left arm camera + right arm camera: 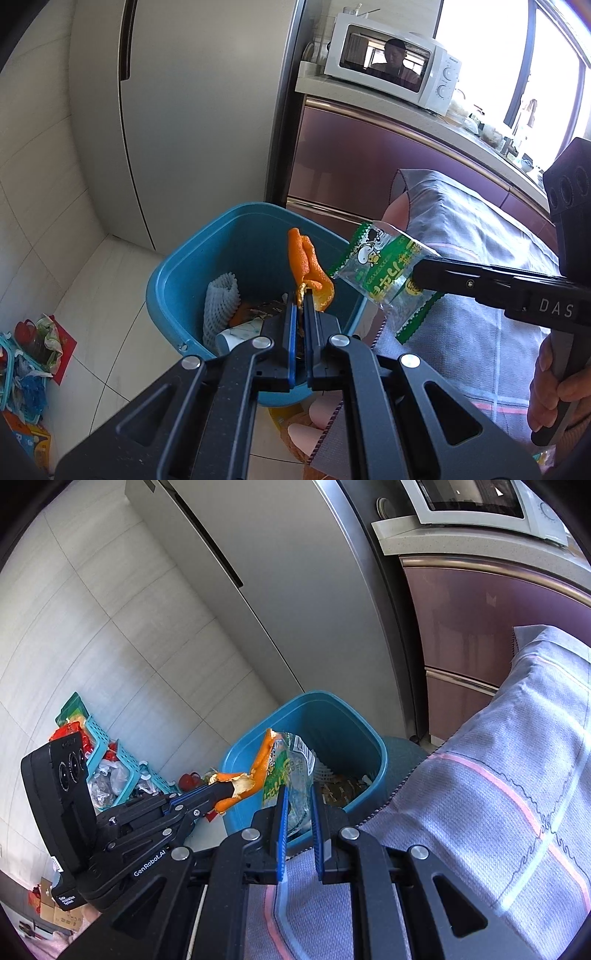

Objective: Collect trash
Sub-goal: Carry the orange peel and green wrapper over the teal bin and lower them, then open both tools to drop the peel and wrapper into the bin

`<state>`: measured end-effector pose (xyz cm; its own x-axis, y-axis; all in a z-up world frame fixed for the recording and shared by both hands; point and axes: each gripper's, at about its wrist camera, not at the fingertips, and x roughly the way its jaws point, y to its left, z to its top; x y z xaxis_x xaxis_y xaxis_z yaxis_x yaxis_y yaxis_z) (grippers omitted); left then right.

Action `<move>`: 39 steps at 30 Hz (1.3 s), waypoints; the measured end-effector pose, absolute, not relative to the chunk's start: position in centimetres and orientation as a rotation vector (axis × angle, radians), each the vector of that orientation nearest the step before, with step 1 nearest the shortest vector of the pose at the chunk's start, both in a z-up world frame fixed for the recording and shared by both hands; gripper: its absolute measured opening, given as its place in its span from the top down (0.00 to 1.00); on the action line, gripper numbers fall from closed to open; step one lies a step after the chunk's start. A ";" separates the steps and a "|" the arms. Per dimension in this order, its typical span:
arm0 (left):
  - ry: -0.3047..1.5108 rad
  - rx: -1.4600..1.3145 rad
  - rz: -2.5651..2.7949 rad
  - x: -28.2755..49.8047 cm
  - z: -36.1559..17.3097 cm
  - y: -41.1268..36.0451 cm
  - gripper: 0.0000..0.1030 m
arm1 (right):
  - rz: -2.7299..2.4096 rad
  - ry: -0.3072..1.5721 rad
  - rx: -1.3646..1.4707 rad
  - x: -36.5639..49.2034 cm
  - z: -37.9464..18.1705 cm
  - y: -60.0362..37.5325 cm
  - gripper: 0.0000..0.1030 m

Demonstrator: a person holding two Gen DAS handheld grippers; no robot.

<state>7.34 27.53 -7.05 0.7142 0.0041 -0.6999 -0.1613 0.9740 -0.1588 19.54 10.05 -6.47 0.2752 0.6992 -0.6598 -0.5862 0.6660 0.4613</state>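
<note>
My left gripper (302, 301) is shut on a piece of orange peel (306, 267) and holds it over the blue trash bin (173, 273). My right gripper (298, 794) is shut on a clear and green snack wrapper (291, 771), held beside the peel above the bin's near rim (382, 760). The wrapper also shows in the left wrist view (384, 275), clamped by the right gripper's fingers (443, 275). The peel also shows in the right wrist view (255, 775). The bin holds a white foam fruit net (221, 304) and other scraps.
A table with a grey-blue cloth (498, 794) stands to the right of the bin. A tall fridge (192, 110) stands behind it. Purple cabinets (369, 158) carry a white microwave (395, 70). A light-blue basket with bags (110, 764) lies on the tiled floor at the left.
</note>
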 end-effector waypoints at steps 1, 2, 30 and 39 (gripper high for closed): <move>0.772 -0.215 0.094 7.4 -7.1 27.6 0.96 | 0.867 0.961 0.135 19.6 -6.5 10.1 0.90; 0.773 -0.214 0.096 7.4 -7.2 27.5 0.96 | 0.867 0.963 0.134 19.6 -6.5 10.2 0.90; 0.806 -0.256 0.113 9.2 -8.7 28.1 0.96 | 0.836 1.003 0.103 20.8 -7.7 12.8 0.90; 0.821 -0.267 0.119 10.0 -9.3 28.2 0.96 | 0.825 1.015 0.094 21.1 -8.0 13.6 0.90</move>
